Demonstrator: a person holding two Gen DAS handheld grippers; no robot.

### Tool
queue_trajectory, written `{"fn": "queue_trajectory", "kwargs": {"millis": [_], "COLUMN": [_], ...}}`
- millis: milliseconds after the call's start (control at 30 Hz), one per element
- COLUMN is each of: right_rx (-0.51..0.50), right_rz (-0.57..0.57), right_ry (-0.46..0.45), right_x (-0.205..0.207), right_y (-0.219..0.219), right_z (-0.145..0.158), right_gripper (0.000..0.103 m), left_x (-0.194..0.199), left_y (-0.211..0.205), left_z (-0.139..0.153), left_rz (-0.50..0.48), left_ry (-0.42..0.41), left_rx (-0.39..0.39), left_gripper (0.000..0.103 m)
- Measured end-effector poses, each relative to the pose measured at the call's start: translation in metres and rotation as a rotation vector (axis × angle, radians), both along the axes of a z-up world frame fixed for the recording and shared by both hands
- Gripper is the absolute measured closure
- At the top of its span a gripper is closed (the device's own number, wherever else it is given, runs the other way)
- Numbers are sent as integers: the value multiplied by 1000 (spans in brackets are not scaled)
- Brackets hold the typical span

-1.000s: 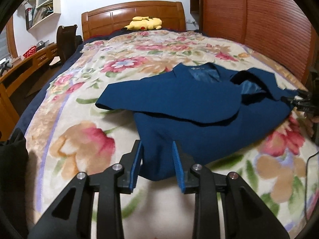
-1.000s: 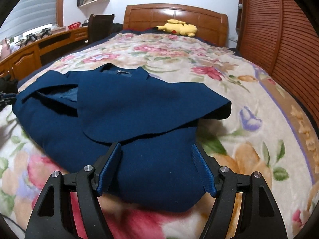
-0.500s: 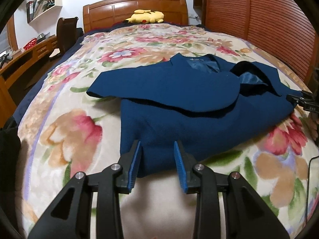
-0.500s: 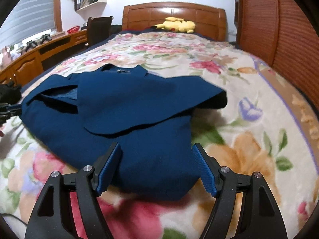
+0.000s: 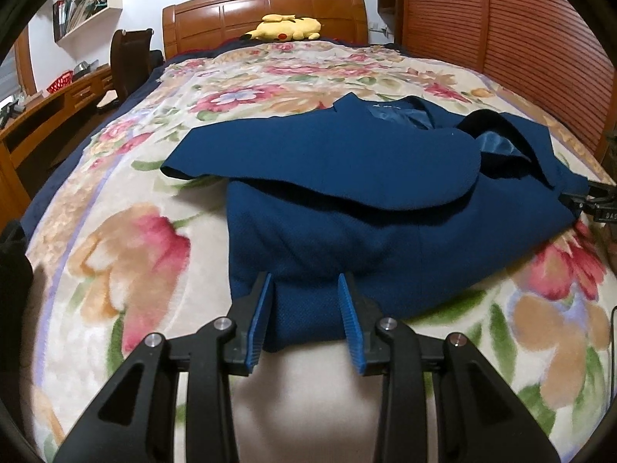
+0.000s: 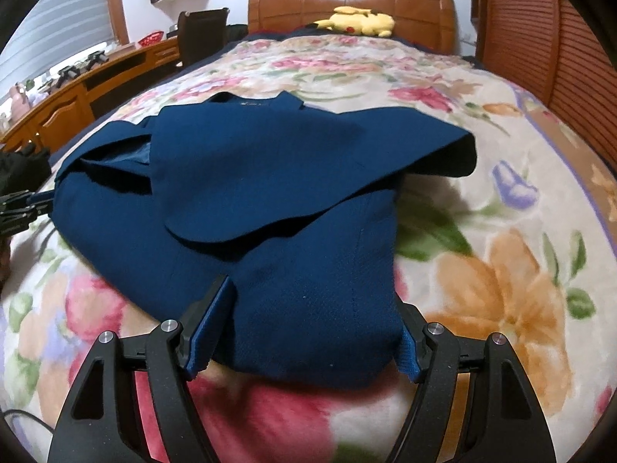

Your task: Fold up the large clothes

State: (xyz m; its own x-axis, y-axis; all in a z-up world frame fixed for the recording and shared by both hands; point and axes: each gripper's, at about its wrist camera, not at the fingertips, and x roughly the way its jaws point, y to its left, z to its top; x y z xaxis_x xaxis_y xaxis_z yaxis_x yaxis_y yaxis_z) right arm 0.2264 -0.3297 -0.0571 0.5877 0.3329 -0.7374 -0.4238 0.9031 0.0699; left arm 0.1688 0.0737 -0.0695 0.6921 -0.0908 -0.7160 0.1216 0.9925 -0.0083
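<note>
1 blue jacket (image 5: pixel 347 200), 2 claws, 1 yellow plush (image 5: pixel 284 27)

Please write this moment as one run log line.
stage: reaching hem | left claw: open, astride blue jacket hem | right claw: open, astride hem | jacket: flat on floral blanket

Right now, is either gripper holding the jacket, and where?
Nothing is gripped. Both the left gripper and right gripper are open, straddling the blue jacket's near hem.

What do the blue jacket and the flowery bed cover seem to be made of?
The jacket looks like matte woven cloth with a fine pebbly grain, perhaps wool; its shiny lining suggests satin. The bed cover looks like soft plush fleece, its printed flowers fuzzy-edged.
</note>
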Motion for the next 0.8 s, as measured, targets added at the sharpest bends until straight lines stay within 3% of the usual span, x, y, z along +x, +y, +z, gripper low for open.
{"fn": "queue_trajectory", "kwargs": {"millis": [67,133,200,267,367,467,567,633,700,800], "right_rx": [6,4,-14,-23,-20,-56,-79,-58,-33,-12], "right_rz": [3,17,29,42,38,29,15,7,5,4], "right_ry": [7,16,16,7,-1,-20,-37,-40,-32,-25], "right_x": [1,0,0,-2,-3,-7,-10,-10,-9,-8], "right_y": [-1,2,8,11,13,18,21,19,16,13], "right_z": [-1,-2,-2,-1,4,8,4,2,0,0], "right_gripper": [31,37,45,57,67,68,68,68,68,67], "left_x": [0,1,1,0,-6,-17,-23,-24,-27,-29], "left_y": [3,5,8,10,8,15,30,39,44,45], "left_z": [0,0,2,3,9,21,26,22,17,16], "left_rz": [-4,-12,-14,-18,-13,33,72,65,67,66], "left_ry": [3,10,15,16,-6,-54,-58,-25,-12,-13], "left_rx": [-26,-42,-58,-67,-37,-3,-23,-52,-72,-91], "left_gripper": [69,78,101,103,103,103,103,98,83,78]}}
